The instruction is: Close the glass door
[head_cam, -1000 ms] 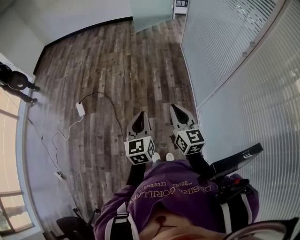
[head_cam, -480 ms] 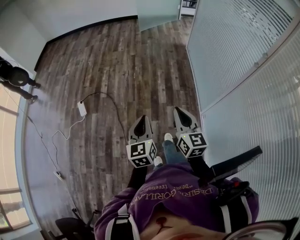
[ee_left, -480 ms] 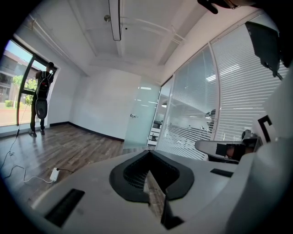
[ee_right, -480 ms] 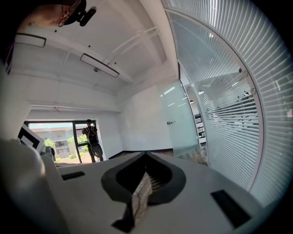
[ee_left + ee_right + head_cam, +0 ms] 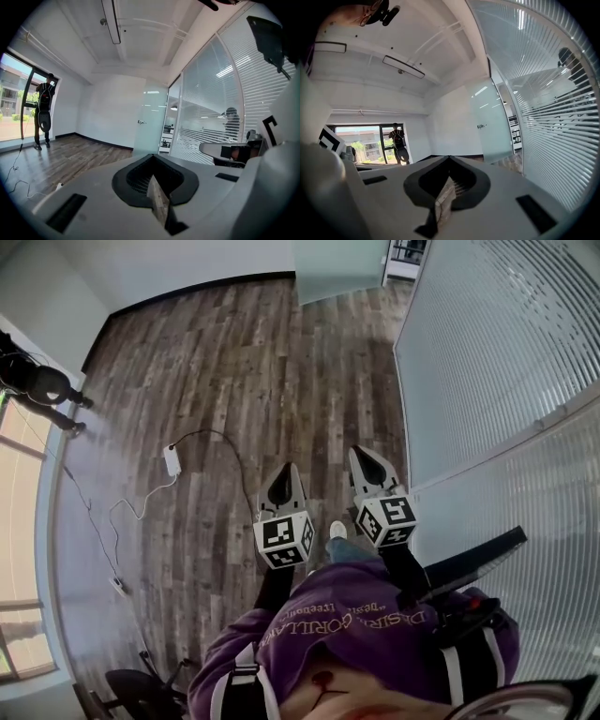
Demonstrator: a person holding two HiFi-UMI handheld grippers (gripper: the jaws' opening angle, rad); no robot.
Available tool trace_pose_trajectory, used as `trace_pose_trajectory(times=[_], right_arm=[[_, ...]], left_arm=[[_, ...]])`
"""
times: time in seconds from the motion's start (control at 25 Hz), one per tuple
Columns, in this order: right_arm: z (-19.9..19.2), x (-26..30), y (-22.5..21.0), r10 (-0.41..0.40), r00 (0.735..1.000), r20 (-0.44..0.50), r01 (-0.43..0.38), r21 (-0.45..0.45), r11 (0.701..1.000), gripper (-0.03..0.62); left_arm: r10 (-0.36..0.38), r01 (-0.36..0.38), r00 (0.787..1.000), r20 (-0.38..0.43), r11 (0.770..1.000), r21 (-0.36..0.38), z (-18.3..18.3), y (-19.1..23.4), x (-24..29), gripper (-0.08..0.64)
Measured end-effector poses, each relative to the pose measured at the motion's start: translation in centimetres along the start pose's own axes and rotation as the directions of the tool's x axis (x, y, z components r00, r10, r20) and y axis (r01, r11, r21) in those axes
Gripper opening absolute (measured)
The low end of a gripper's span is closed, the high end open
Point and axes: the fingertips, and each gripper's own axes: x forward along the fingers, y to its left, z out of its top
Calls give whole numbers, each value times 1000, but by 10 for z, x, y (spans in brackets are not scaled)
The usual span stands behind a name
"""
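Head view: the person's purple sweatshirt point(image 5: 356, 634) is filling the bottom edge and both tools are pointing out over the wood floor point(image 5: 234, 362). The left gripper point(image 5: 285, 472) and right gripper point(image 5: 361, 456) are riding side by side, near each other, neither touching anything. A white power adapter point(image 5: 172, 460) with its cable is lying on the floor to the left. The striped glass partition point(image 5: 497, 362) is running along the right. The frosted glass door point(image 5: 337, 268) is standing open at the far end, well apart from both grippers. Left gripper view: the left gripper point(image 5: 158, 201) is showing its jaws clenched together, nothing between them. The glass door point(image 5: 150, 119) is standing far ahead, angled out from the doorway gap just to its right, with the partition point(image 5: 206, 108) on the right. Another person point(image 5: 44, 110) is standing at the window far left. Right gripper view: the right gripper point(image 5: 443, 201) is likewise keeping its jaws pressed tight, empty. The glass door point(image 5: 490, 122) is showing far ahead right of centre, the partition point(image 5: 553, 103) filling the right side, and the person point(image 5: 399, 143) standing by the window.
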Motion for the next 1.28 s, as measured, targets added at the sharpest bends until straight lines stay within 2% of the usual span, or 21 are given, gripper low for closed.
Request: trace_pose_trajectory(times=[0.24,0.52,0.88,1.0,1.16,1.28], right_arm=[[15,45,-38,37,999,-11,-37,-9,999,-11],[18,75,-67,49,998,-41,-49,9,999,-11],[25,147,-74,81,996,-44,-81,2,997,-11],[30,189,-75,93,995,-42,-93,-5,996,-11],[46,249,-63,120,992,-36,-121,-31,992,-11],[62,292,-59,109,994,-14,-109,-30,994,-11]], left_arm=[[24,-24,1000,-3,999,-22,10,-4,56,0],[37,-38,999,-17,998,-46,13,-7,96,0],[73,-73,997,-5,995,-71,28,35,150,0],[75,-75,997,8,996,-43,41,57,185,1],[71,-74,996,52,996,58,74,88,222,0],[61,-63,996,58,997,41,93,115,251,0]])
